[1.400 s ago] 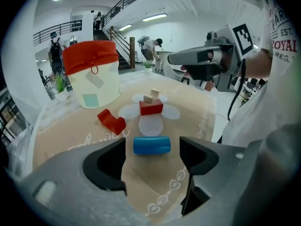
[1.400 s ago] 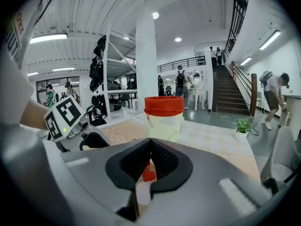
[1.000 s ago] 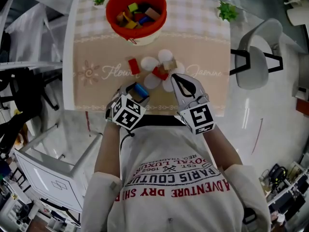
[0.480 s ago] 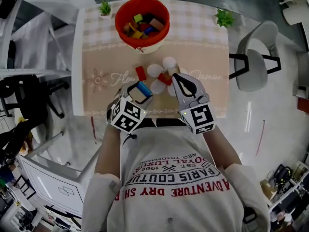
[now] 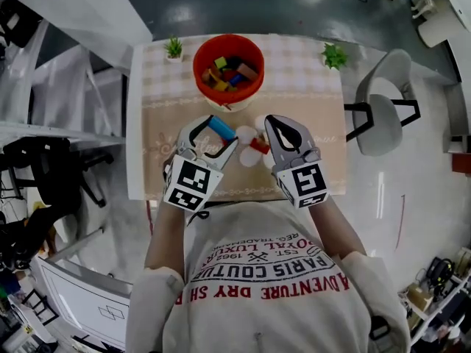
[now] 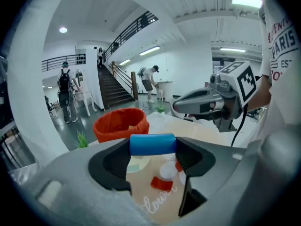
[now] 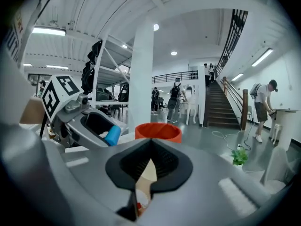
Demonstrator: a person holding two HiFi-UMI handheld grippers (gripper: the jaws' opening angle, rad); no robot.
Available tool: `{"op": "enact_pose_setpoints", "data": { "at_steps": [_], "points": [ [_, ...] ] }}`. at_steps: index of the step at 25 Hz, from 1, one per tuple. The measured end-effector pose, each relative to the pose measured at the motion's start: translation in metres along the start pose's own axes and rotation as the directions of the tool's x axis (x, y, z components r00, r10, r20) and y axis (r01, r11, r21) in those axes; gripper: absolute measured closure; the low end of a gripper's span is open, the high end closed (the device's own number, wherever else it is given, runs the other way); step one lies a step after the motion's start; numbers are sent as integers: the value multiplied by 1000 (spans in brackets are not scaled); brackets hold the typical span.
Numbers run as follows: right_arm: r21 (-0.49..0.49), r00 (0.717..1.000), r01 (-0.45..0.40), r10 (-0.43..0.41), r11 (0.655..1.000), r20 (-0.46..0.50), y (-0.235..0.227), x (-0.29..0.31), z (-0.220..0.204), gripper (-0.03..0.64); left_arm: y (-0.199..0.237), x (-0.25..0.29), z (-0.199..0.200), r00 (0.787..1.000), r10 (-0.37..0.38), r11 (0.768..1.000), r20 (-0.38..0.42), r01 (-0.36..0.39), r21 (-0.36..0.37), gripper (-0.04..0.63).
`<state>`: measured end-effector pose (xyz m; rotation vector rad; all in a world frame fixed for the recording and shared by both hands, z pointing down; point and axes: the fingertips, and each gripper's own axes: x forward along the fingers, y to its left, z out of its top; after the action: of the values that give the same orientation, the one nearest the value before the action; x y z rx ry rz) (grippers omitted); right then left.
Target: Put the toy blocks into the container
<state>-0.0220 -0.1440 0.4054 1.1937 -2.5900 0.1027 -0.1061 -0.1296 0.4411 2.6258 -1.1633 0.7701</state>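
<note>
The floor [image 5: 412,197] was glossy pale grey and carried light reflections. In the head view the table [image 5: 137,138] stood at 12 o'clock, with a white chair [image 5: 383,109] at its 3 o'clock and a black chair [image 5: 55,171] at its 9 o'clock. A white cabinet [image 5: 81,300] sat at 8 o'clock. The gripper views recorded white walls, a white column [image 7: 141,74], a dark staircase [image 6: 115,86] with a railing, a mezzanine balustrade [image 6: 61,59] and ceiling strip lights [image 6: 247,0]. Several people [image 6: 63,91] stood in the hall beyond.

Table [image 5: 137,123]: cloth [image 5: 294,72], red bucket [image 5: 197,70], plants [image 5: 174,48], blocks [image 5: 259,146].
</note>
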Motion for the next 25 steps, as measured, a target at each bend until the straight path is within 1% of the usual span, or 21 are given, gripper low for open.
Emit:
{"op": "enact_pose_setpoints", "data": {
  "at_steps": [2,5,8,10,16,19,23,25],
  "points": [
    [-1,1000,13,-13,1000,20,-3,3,10,617,16,-1,19,998,29,1000,50,-29,7,285],
    [0,998,34,-34,999,59,-9,9,25,617,42,2,43,991,69,998,118,-68,-6,285],
    [5,995,49,-49,999,83,-15,15,35,616,66,9,61,979,101,994,177,-94,-47,285],
    [9,995,59,-60,998,86,-19,20,37,615,79,18,66,975,111,992,192,-98,-76,285],
    [13,994,86,-87,996,69,-32,30,37,615,108,53,63,976,143,986,167,-126,-110,285],
    [20,994,93,-94,995,51,-36,31,33,615,112,68,59,982,135,987,133,-122,-106,285],
    [30,994,105,-106,994,26,-42,34,24,617,113,82,47,989,128,987,69,-120,-103,284],
    [30,994,106,-107,994,17,-41,34,22,615,113,82,46,988,137,985,73,-128,-117,270]
  ]
}}
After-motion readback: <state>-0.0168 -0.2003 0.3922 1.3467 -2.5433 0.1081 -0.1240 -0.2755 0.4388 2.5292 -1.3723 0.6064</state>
